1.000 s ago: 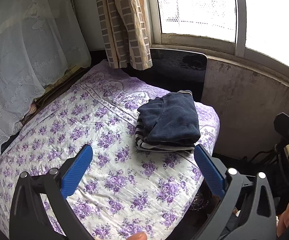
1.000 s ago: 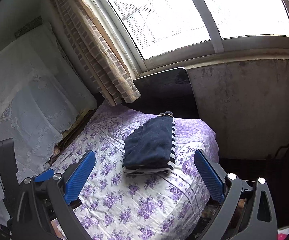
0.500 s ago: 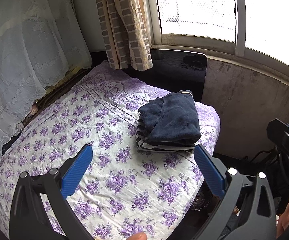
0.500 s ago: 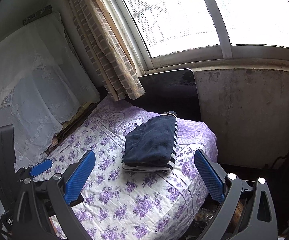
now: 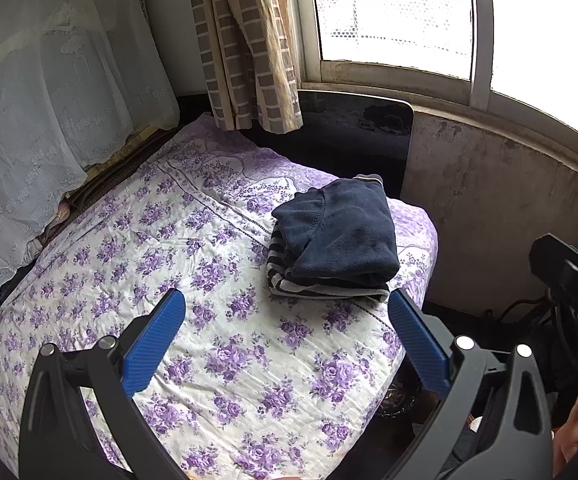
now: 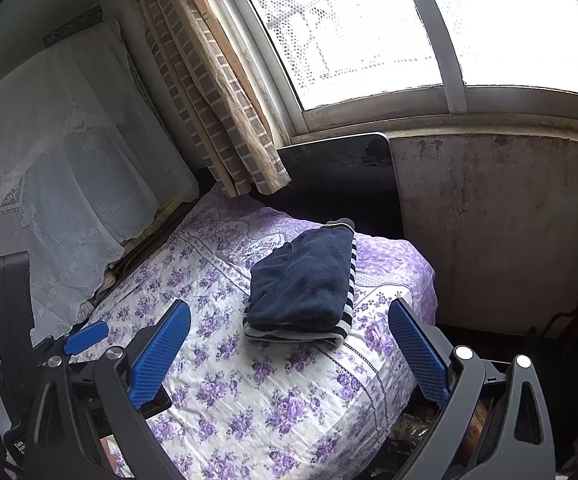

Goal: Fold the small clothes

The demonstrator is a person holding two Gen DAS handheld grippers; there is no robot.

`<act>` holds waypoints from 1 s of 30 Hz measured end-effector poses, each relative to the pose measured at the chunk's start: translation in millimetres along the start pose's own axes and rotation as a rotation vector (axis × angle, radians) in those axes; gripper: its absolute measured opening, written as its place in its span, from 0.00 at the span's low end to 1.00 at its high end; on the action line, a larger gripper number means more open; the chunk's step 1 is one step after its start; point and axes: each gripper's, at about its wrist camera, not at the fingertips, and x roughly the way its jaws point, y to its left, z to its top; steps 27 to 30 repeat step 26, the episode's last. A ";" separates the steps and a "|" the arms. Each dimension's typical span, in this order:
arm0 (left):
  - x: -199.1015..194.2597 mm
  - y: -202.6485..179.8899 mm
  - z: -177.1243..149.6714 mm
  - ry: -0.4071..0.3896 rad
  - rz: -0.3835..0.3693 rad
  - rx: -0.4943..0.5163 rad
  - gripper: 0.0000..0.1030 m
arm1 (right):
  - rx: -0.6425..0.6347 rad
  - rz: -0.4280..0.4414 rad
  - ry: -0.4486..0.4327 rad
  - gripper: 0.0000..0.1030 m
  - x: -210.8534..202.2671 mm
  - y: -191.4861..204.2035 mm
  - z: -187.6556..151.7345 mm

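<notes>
left gripper (image 5: 287, 312): jaws spread wide, blue pads far apart, nothing between them and nothing touched. it hangs above the near part of the flowered bedspread (image 5: 217, 344), short of the clothes. right gripper (image 6: 289, 322): likewise spread wide and holding nothing; in its own view the pads frame the near end of the folded stack without contact. the left gripper's frame and one blue pad show at the lower left of the right wrist view, beside the right gripper.

folded clothes: a navy garment (image 5: 341, 232) lies folded on top of a folded striped garment (image 5: 321, 290), the two forming one neat stack. the stack sits on the bedspread near the far right corner, close to the edge that faces the stained wall (image 5: 497, 216) under the window (image 5: 393, 16). a checked curtain (image 5: 245, 40) hangs at the far end of the bed and white lace cloth (image 5: 49, 100) drapes along its left side. part of a hand (image 5: 573, 420) shows at the lower right edge of the left wrist view.
</notes>
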 end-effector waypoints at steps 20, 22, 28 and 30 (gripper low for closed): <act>6.3 -5.6 2.9 -0.014 0.013 0.017 0.95 | 0.008 -0.002 0.012 0.97 11.9 -4.2 0.3; 6.0 -7.1 3.1 -0.015 0.004 0.021 0.96 | 0.010 -0.003 0.012 0.96 12.4 -5.0 0.1; 5.7 -8.9 3.4 -0.018 0.007 0.026 0.95 | 0.009 -0.002 0.013 0.96 13.4 -5.2 1.0; 5.7 -8.9 3.4 -0.018 0.007 0.026 0.95 | 0.009 -0.002 0.013 0.96 13.4 -5.2 1.0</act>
